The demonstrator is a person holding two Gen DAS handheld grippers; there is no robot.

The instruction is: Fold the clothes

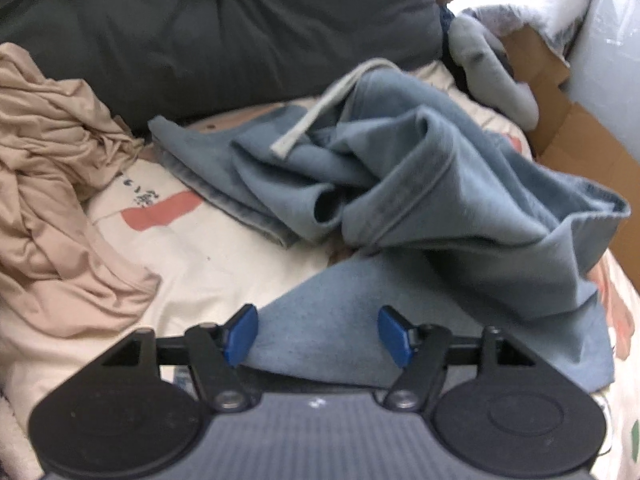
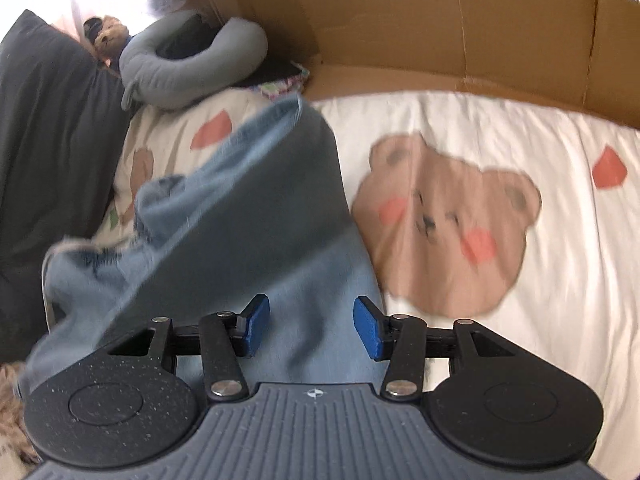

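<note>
Centrally, the blue garment [image 1: 420, 184] lay crumpled on the bear-print bedsheet [image 1: 224, 256], unfolded, its bulk ahead and to the right of the left gripper [image 1: 318, 336]. A flat corner of it reached back between that gripper's blue pads, which stood apart and pressed nothing. The right gripper [image 2: 311, 328] likewise hung released over a lower flap of the same cloth [image 2: 256, 216], with fabric running away up-left. Judged: both hands sat at near edges, neither clearly closer. A beige garment [image 1: 52, 184] sat bunched to the left; cardboard [image 2: 440, 28] bounded the far side.
</note>
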